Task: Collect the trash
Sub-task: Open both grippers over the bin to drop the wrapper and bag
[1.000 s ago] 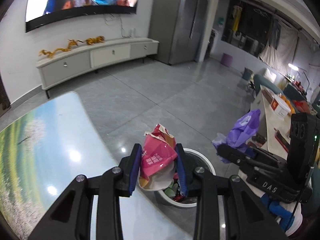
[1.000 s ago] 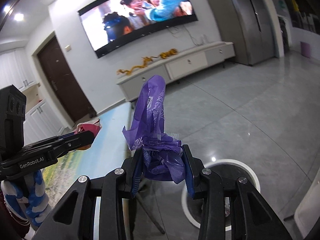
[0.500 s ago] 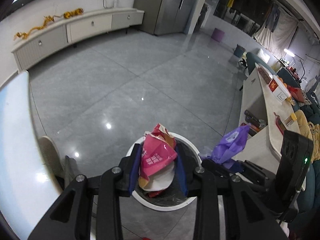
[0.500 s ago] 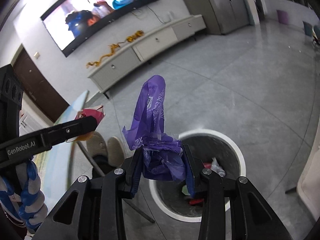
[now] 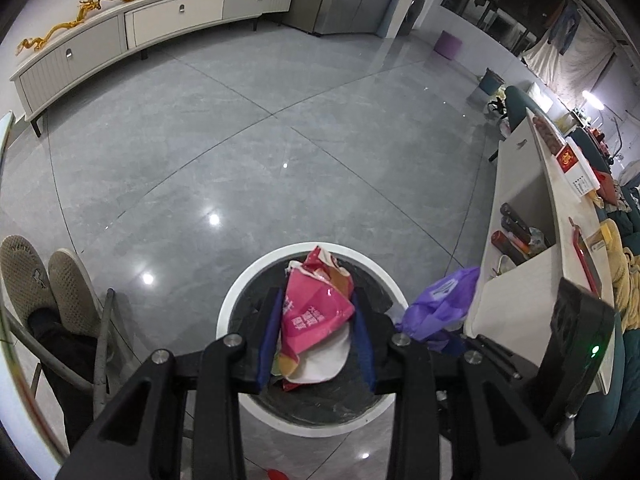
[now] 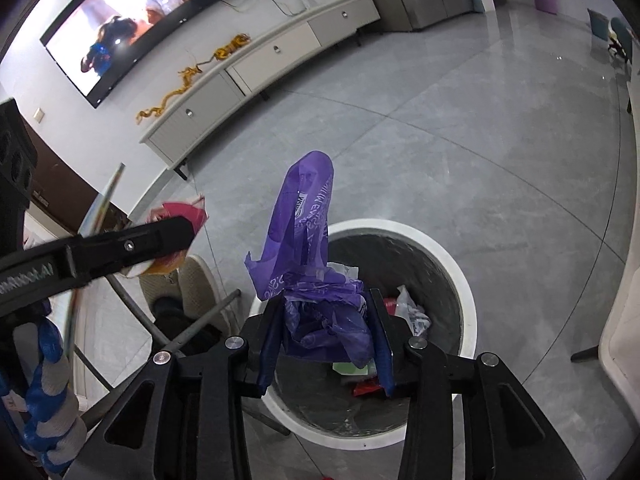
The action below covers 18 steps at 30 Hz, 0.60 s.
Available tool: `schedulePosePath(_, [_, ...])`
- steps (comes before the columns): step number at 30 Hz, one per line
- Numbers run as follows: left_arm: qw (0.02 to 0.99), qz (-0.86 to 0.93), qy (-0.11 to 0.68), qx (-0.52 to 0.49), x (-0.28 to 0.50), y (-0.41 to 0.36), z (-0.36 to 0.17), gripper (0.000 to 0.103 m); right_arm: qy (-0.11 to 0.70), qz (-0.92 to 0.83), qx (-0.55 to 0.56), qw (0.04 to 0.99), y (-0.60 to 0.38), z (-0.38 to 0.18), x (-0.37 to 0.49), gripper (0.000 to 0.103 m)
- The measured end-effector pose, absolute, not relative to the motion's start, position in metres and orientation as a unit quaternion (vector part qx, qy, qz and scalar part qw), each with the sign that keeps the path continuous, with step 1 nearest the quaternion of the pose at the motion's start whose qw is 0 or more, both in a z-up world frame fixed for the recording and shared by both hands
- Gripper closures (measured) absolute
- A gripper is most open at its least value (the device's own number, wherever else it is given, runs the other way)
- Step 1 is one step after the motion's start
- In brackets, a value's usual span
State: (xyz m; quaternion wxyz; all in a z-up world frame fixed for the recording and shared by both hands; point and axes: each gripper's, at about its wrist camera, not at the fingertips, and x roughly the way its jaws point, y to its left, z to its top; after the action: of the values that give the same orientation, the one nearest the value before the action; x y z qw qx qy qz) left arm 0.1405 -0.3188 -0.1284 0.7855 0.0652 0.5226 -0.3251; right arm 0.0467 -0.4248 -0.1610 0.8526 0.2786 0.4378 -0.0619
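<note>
A: Holding item 1, L side: left gripper pinches a pink snack wrapper, blue pads pressed on both its sides. Crumpled, pink w/ white print, white inner face hanging below the pads, red-white torn top sticking up.

B: Position rel. to bin?

A: Directly over the trash bin, seen from above. Round, white rim, dark liner. Wrapper is up in my grip, not in the bin.

B: Item 2?

A: R side: right gripper clamps a purple plastic bag. Bunched wad between the pads, one long tail standing up above them, white lettering on it, unreadable. Held over the near-left rim of the same bin.

B: Bin contents?

A: Per right wrist view: white crumpled plastic, red scrap, green-white piece at the bottom. Can't ID further.

B: Both grippers close together?

A: Yes. From the left wrist view the purple bag shows just right of my left fingers. From the right wrist view the pink wrapper sticks out past the left gripper's finger, upper left.

B: Surroundings?

A: Grey tiled floor. Pair of beige shoes at left, beside metal table legs. White TV cabinet along the wall, TV on above it.
</note>
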Motion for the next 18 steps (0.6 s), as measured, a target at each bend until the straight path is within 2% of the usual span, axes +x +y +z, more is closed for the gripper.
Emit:
schedulePosePath(6, [0.776, -0.318, 0.542, 0.055, 0.147, -0.324, -0.14, 0.068, 0.459, -0.066, 0.272, 0.843, -0.429, -0.182, 0.051, 0.059])
schedulePosePath(8, [0.771, -0.32, 0.549, 0.05, 0.148, -0.325, -0.142, 0.056, 0.467, -0.07, 0.268, 0.839, -0.43, -0.187, 0.052, 0.052])
schedulePosePath(10, [0.771, -0.319, 0.548, 0.048, 0.148, -0.325, -0.143, 0.051, 0.473, -0.078, 0.264, 0.837, -0.429, -0.191, 0.052, 0.046])
schedulePosePath(18, [0.788, -0.31, 0.53, 0.051, 0.138, -0.314, -0.13, 0.05, 0.478, -0.095, 0.255, 0.835, -0.429, -0.19, 0.042, 0.042])
